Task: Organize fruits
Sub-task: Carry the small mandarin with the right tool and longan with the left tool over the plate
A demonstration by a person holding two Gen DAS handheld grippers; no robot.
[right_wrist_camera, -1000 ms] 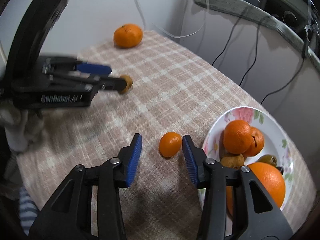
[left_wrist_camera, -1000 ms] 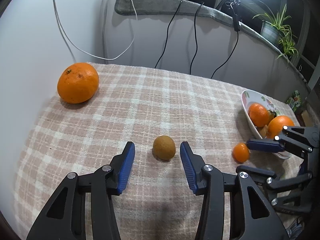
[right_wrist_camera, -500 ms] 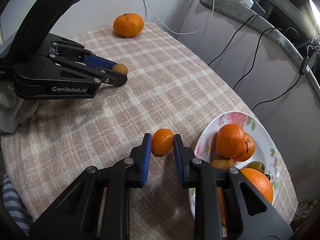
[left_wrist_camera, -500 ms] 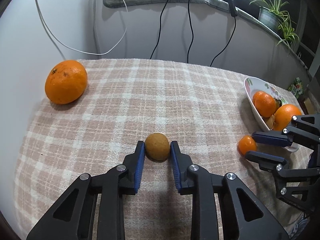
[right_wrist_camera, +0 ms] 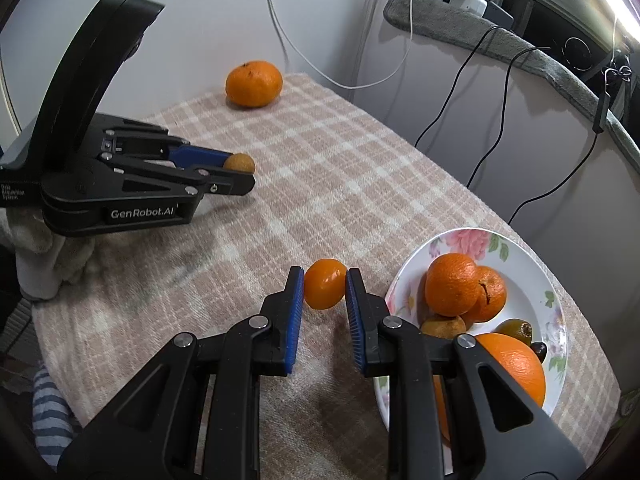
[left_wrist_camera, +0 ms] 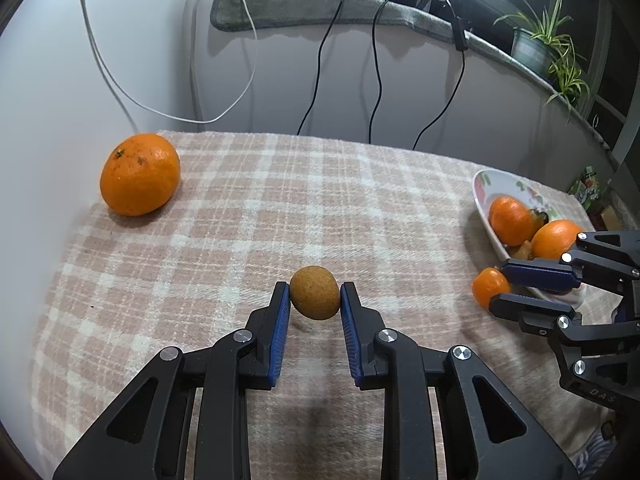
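Observation:
My left gripper (left_wrist_camera: 315, 294) is shut on a small brown round fruit (left_wrist_camera: 315, 293), held just above the checked tablecloth; the fruit also shows in the right wrist view (right_wrist_camera: 239, 163). My right gripper (right_wrist_camera: 325, 286) is shut on a small orange tangerine (right_wrist_camera: 325, 289), lifted slightly beside the flowered white plate (right_wrist_camera: 532, 256). In the left wrist view the tangerine (left_wrist_camera: 489, 287) sits between the right gripper's fingers. The plate holds several oranges (right_wrist_camera: 452, 284) and small brownish fruits. A large orange (left_wrist_camera: 139, 174) lies alone at the table's far left corner.
White and black cables hang down the wall behind the table (left_wrist_camera: 320, 68). A grey-covered ledge (left_wrist_camera: 360, 12) with a potted plant (left_wrist_camera: 540, 44) runs behind. The table's edge curves close on the left. A striped cloth (right_wrist_camera: 50, 416) lies below the table edge.
Both grippers closed from wide open onto their fruits, the left on the brown fruit and the right on the tangerine. Both fruits now appear slightly raised off the cloth.

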